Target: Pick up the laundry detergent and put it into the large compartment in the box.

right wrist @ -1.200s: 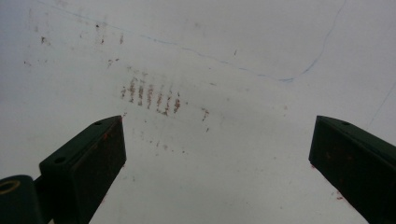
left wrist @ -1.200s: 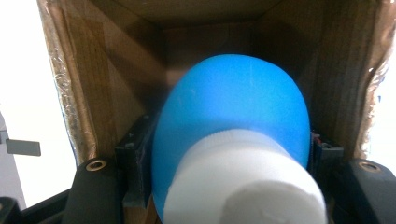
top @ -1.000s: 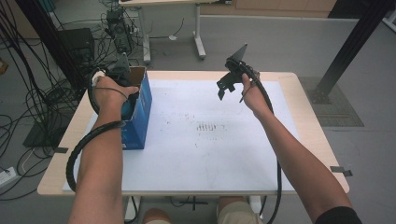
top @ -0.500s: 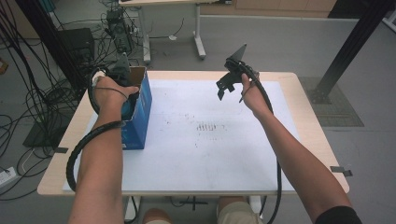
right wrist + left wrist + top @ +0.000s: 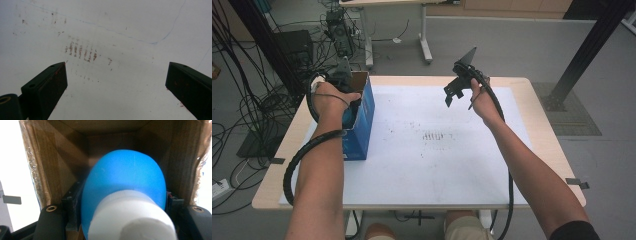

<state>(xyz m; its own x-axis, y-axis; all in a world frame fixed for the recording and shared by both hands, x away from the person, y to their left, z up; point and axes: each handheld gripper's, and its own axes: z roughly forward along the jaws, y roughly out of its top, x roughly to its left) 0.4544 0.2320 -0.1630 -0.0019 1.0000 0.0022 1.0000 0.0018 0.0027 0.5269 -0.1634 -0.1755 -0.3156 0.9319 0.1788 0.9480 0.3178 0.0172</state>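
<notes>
Because the blue box (image 5: 360,120) stands upright at the left edge of the worktop (image 5: 532,125) with its open top facing up, the left claw (image 5: 343,80) can come at it from above, and that is where it sits now, at the mouth of the box. In the left gripper view its jaws are pinching a blue bottle with a white cap (image 5: 125,202), cap toward the camera and body pointing down into the brown cardboard interior (image 5: 62,162). The bottle is thus partly inside the box, clear of the walls as far as can be seen; whether it is going in or coming out cannot be told from this moment alone. The grip on the bottle's sides probably keeps it in line with the narrow opening.

Moving rightward, the white sheet (image 5: 437,165) covering the worktop carries a patch of small dark marks (image 5: 434,136) near its middle and nothing else.

Further right, the right claw (image 5: 457,92) hangs in the air above the far side of the sheet, well apart from the box. Its jaws stand spread wide and empty, looking down on the marked sheet, likely parked out of the way while the left hand works.
</notes>
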